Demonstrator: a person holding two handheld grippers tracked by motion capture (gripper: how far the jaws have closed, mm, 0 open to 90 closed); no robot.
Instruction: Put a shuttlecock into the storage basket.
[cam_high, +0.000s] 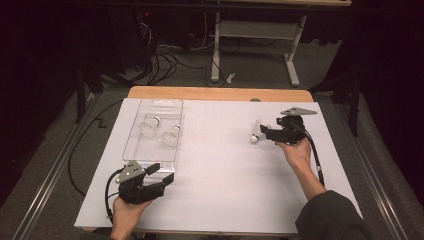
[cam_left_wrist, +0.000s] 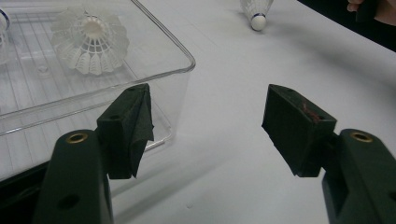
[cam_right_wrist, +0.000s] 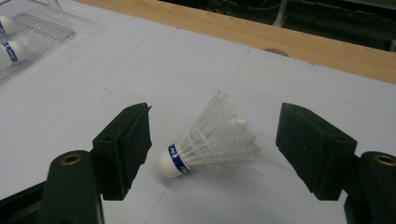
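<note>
While two shuttlecocks (cam_high: 159, 131) already sit in the clear tray (cam_high: 150, 155), the right claw (cam_right_wrist: 212, 147), spread wide, brackets the last shuttlecock (cam_right_wrist: 210, 137) lying on the bench (cam_high: 215, 190); the left claw (cam_high: 162, 172) waits spread beside the tray.

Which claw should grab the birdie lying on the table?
The right claw: its open jaws already stand on either side of the white feathered shuttlecock lying on the white mat. The left claw sits open by the clear plastic tray, far off.
</note>
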